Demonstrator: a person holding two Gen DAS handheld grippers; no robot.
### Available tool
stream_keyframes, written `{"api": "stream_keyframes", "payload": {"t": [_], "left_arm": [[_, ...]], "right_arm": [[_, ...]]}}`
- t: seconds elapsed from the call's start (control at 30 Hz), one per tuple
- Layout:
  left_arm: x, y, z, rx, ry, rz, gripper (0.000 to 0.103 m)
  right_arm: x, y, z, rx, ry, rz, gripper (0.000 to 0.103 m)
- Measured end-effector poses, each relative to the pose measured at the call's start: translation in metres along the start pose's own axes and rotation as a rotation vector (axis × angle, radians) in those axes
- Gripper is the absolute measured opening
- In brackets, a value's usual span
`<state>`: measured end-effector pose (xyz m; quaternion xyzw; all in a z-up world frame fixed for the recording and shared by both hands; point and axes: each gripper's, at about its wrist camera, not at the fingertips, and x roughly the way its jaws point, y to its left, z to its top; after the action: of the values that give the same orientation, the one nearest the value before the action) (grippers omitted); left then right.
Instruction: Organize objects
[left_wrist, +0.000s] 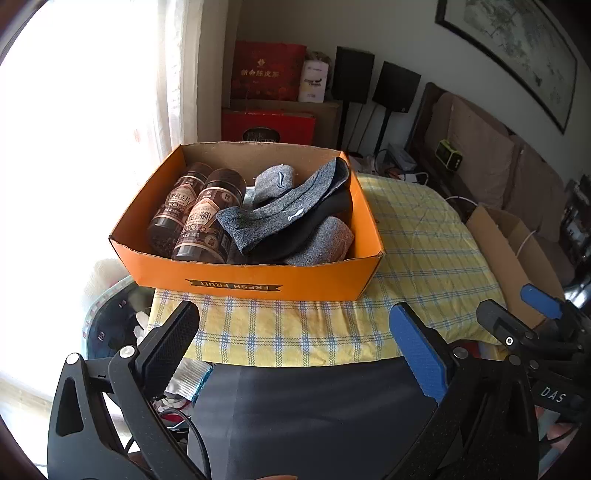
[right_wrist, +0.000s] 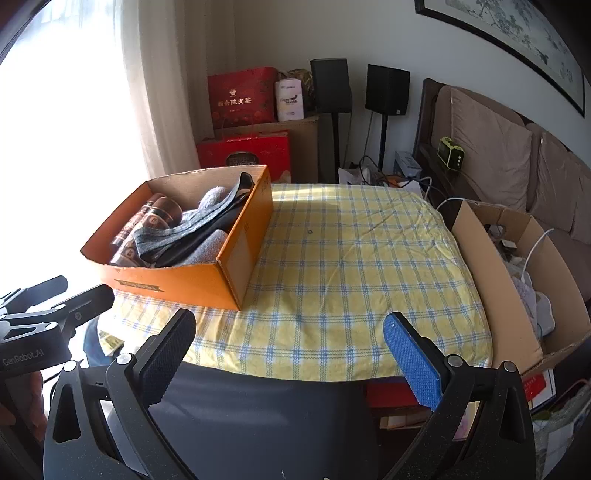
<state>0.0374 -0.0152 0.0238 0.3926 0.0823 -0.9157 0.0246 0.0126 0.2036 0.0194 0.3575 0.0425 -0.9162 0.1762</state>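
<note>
On the bench cloth's left side, orange box (left_wrist: 258, 284) already holds bottles (left_wrist: 207, 221) & socks (left_wrist: 295, 210); both claws (left_wrist: 295, 347) (right_wrist: 291, 350) spread, empty. Looks done—next, check nothing's left out.

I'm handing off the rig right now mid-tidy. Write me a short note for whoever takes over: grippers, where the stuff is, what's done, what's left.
Left gripper: open, empty, held back from the near edge of the table.
Right gripper: open, empty, beside the left one.
Orange box sits on the left part of the yellow checked tablecloth. Inside: two brown bottles lying along the left side, grey and black socks piled on the right.
Done: bottles and socks are all in the box; nothing loose shows on the cloth.
Left: probably nothing to pick up here; maybe straighten the socks. The open cardboard carton right of the table holds other clutter.
</note>
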Motion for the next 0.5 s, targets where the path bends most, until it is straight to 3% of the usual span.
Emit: {"api": "stream_keyframes", "payload": {"t": [0.5], "left_arm": [[-0.0018,-0.0077,-0.0051,0.029,-0.021,0.043,0.103]], "right_arm": [[0.0007,-0.0056,-0.0026,0.016,0.009,-0.045,0.103]]}}
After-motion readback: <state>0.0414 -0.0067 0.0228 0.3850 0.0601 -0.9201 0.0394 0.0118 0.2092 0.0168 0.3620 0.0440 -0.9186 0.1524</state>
